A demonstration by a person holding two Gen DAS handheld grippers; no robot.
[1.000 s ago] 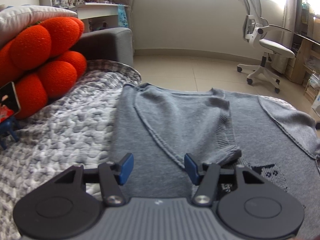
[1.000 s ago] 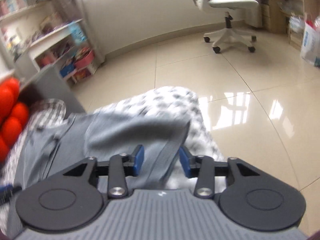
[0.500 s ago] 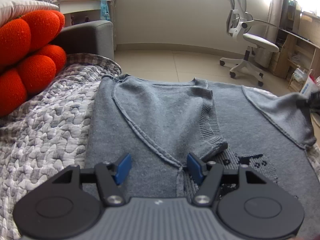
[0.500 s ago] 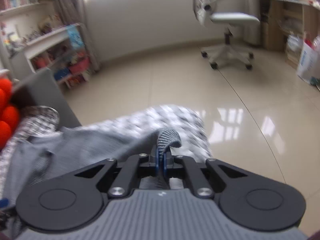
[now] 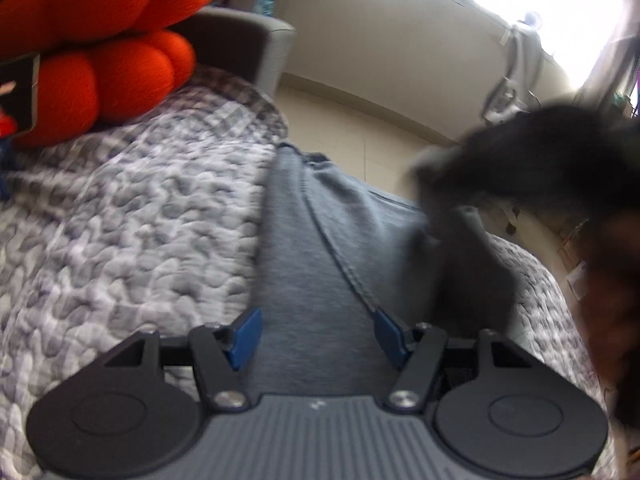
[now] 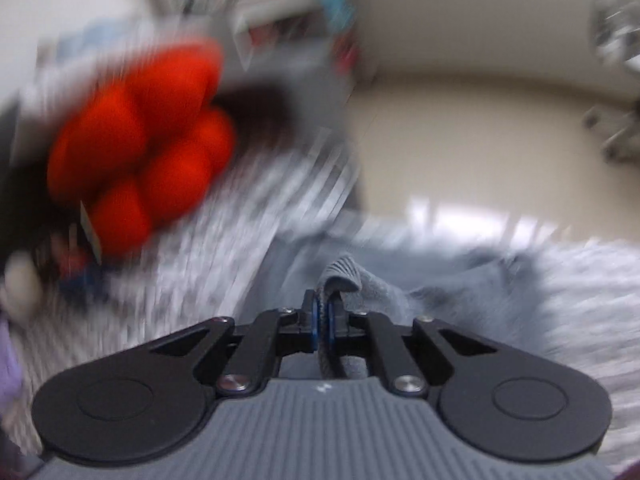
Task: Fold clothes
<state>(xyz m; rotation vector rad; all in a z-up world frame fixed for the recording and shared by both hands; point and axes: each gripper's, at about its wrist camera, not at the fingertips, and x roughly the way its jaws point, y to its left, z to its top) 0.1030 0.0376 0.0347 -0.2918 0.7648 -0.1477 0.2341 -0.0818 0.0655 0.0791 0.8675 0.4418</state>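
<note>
Right wrist view: right gripper (image 6: pixel 323 316) clamped on grey sweater (image 6: pixel 372 284) cuff by orange cushion (image 6: pixel 144 152), left gripper (image 5: pixel 316 332) apart, empty; thin pinch could slip, dropping sleeve short of fold.

Right gripper (image 5: pixel 520 160) a dark blur, red cushion (image 6: pixel 136 148) smeared

Likely home: quilted cover (image 5: pixel 132 240), orange cushion (image 5: pixel 100 32).
</note>
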